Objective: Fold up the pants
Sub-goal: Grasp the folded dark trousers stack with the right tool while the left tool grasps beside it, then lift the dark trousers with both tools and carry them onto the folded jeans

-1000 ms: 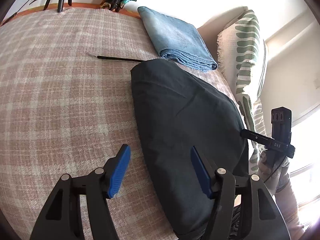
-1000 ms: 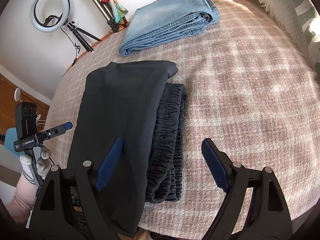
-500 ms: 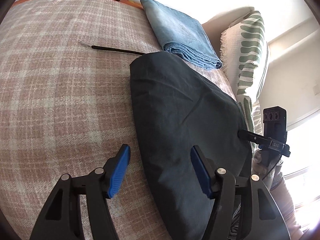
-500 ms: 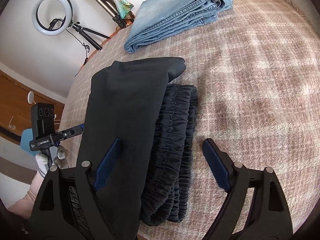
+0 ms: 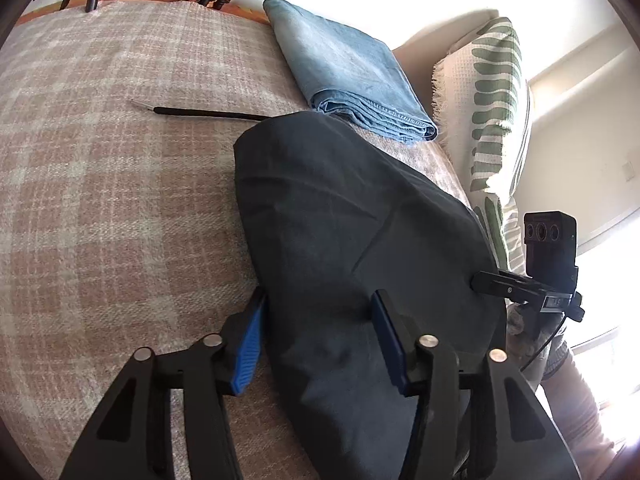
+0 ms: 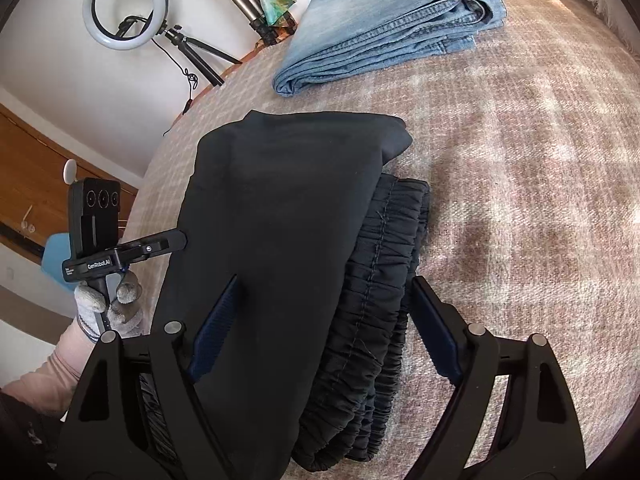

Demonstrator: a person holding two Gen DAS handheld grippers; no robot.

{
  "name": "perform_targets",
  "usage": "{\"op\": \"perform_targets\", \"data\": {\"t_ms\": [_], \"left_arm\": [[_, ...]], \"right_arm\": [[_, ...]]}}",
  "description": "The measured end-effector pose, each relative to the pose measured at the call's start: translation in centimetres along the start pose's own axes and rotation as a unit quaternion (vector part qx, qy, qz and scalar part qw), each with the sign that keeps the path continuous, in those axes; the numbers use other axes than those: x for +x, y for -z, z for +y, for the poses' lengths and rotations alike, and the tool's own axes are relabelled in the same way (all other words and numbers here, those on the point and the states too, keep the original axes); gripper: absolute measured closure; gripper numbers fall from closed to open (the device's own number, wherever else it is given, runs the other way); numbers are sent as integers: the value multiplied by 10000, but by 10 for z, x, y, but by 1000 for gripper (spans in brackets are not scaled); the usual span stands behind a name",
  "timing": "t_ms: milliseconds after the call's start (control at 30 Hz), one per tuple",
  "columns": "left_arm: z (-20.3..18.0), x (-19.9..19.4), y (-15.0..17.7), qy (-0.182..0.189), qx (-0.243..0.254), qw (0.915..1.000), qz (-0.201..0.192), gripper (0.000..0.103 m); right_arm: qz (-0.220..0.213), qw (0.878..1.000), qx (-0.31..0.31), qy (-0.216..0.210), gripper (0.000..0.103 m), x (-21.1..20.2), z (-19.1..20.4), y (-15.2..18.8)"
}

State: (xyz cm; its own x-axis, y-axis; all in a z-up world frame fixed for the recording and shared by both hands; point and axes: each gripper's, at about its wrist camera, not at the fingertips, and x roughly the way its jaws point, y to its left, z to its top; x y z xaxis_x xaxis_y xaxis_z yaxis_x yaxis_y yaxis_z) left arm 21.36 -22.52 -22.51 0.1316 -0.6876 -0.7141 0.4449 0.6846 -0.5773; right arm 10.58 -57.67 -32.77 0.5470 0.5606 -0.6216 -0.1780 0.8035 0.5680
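Note:
Black pants (image 5: 340,240) lie folded on the plaid blanket (image 5: 100,220). In the right wrist view the pants (image 6: 280,220) show a smooth top layer with the gathered elastic waistband (image 6: 376,300) sticking out on the right. My left gripper (image 5: 316,344) is open, its jaws straddling the near left edge of the pants. My right gripper (image 6: 324,328) is open over the near end of the pants, above the waistband. Each gripper also shows in the other's view: the right gripper (image 5: 532,284) and the left gripper (image 6: 120,256). A black drawstring (image 5: 200,113) lies on the blanket.
Folded blue jeans (image 5: 352,76) (image 6: 392,28) lie at the far side of the blanket. A white and green cushion (image 5: 492,92) stands at the right. A ring light on a tripod (image 6: 128,12) stands beyond the bed.
Both grippers have moved forward and lower over the pants. The left gripper's jaws have closed in on the pants' left edge. Both stay open.

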Motion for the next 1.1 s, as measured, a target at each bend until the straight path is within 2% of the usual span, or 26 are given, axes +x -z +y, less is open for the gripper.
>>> {"op": "perform_targets", "data": {"t_ms": [133,300,367,400,433,467,500,533,567,667,833,1100], "left_arm": [[-5,3,-3,-8,68,10000,-9,57],[-6,7,-8,13,19,10000,43,57],[-3,7,-7,72,15,10000,42,57],[-1,7,-6,82,41,10000,36,57],[0,6,-6,74,76,9999,20,57],[-1,6,-6,51,131,9999,-5,57],[-3,6,-5,9,184,9998,-21,60],[-4,8,-5,-75,219,9997,-32,72],[-5,9,-5,-124,226,9997,-37,78],[-6,8,-5,-51,220,9997,-125,89],[-17,4,-2,-164,399,9988,-252,95],[-23,-22,-3,1,492,9972,-570,98]], "right_arm": [[19,9999,-54,-156,25,1,-2,0],[25,9992,85,-382,26,-2,-12,-1],[-43,9994,-25,-334,26,0,-7,0],[-79,9994,-56,-332,32,2,-4,0],[-49,9993,-29,-376,44,6,-3,1],[-86,9993,33,-370,48,7,-2,1],[-124,9992,74,-371,51,7,-2,1],[-170,9992,65,-366,55,5,1,2],[-206,9993,14,-319,59,3,4,3],[-301,9994,-70,-120,63,-2,15,5],[-486,9987,-124,126,66,-11,29,7],[-787,9948,-517,375,69,-30,61,5]]}}
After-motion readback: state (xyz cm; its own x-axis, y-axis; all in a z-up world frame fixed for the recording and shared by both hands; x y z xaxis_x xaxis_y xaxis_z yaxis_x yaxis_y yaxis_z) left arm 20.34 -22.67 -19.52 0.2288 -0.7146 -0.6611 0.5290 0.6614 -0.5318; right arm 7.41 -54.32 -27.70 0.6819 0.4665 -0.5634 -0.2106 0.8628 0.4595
